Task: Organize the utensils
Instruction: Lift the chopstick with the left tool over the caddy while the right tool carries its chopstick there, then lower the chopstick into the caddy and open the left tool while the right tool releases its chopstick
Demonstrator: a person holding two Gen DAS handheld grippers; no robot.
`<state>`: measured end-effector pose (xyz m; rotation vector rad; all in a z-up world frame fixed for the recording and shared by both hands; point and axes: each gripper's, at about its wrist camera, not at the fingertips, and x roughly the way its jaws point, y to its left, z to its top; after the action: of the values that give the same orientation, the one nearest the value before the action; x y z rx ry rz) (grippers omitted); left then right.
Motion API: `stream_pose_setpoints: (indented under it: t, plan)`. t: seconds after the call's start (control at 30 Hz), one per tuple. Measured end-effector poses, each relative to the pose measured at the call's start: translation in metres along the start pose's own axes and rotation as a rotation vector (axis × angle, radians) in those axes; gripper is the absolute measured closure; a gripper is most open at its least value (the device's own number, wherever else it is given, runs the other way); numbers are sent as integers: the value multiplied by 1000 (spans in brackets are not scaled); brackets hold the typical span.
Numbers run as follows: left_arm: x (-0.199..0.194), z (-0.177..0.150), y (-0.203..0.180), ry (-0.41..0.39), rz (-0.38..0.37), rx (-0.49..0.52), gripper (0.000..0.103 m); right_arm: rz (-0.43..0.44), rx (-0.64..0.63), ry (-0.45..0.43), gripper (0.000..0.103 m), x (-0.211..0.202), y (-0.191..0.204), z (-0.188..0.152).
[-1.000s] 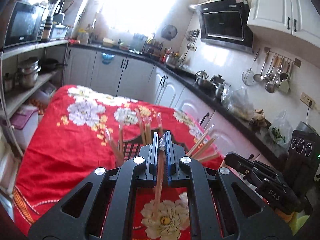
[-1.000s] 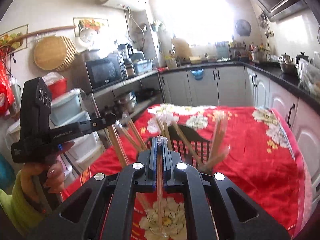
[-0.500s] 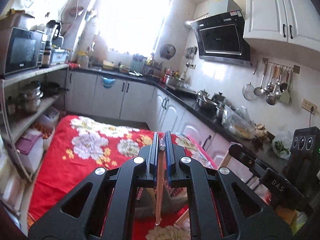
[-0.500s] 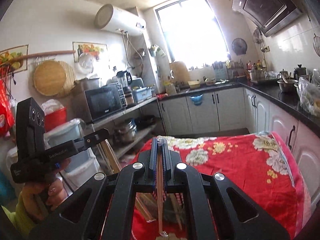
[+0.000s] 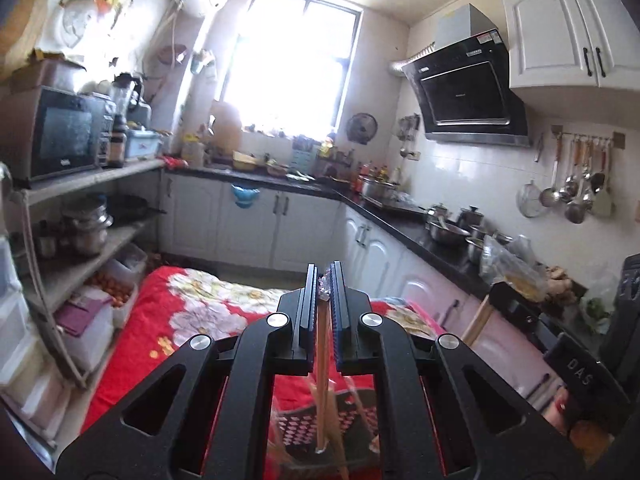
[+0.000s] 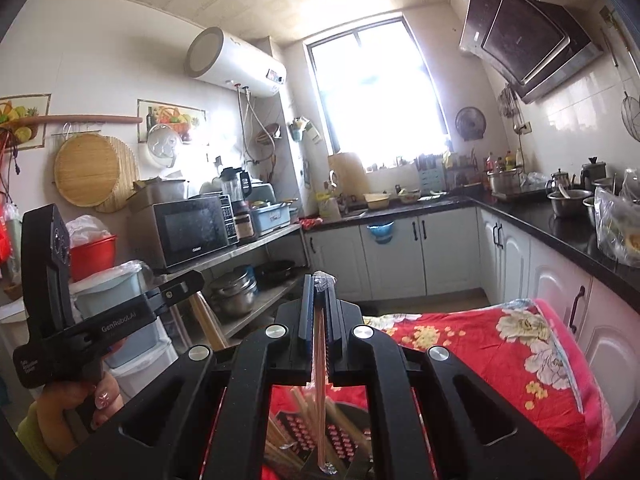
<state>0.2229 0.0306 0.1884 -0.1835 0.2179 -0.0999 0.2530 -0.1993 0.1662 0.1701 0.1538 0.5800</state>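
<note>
Here, in a sunlit kitchen, both grippers are raised above a table under a red floral cloth. The left gripper has its fingers closed on a single wrapped chopstick, which hangs straight down between them; a crinkle of clear wrapper shows at the fingertips. The right gripper likewise has its fingers pressed together on a chopstick in a clear sleeve, its lower end reaching down over the basket. Below both tools sits a dark perforated basket on the cloth, with more wooden chopsticks leaning loose inside it; in the left view those sticks appear blurred. Each camera catches the other gripper at the edge of its frame: the right one low at the right of the left view, the left one at the left of the right view, gripped by a hand with painted nails. Behind them, a microwave stands on a shelf, a range hood hangs over the black counter, and ladles hang from a wall rail.
</note>
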Motion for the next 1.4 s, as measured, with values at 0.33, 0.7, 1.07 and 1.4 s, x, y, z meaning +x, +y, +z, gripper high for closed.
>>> stream_pose_setpoints:
  t: [0.33,0.7,1.07,1.4]
  plan:
    - [18,-26,0,2,47,15,100,-27,-13,-12,98,18,-11,-28]
    - [33,-59,4,30,56,25,100,-44,-120,-60,98,25,-2,-64]
    - [34,-82,6,43,47,28,100,-60,-103,-60,98,23,-9,-91]
    - [33,-97,3,76,45,28,99,-71,-60,-55,98,11,-18,-103]
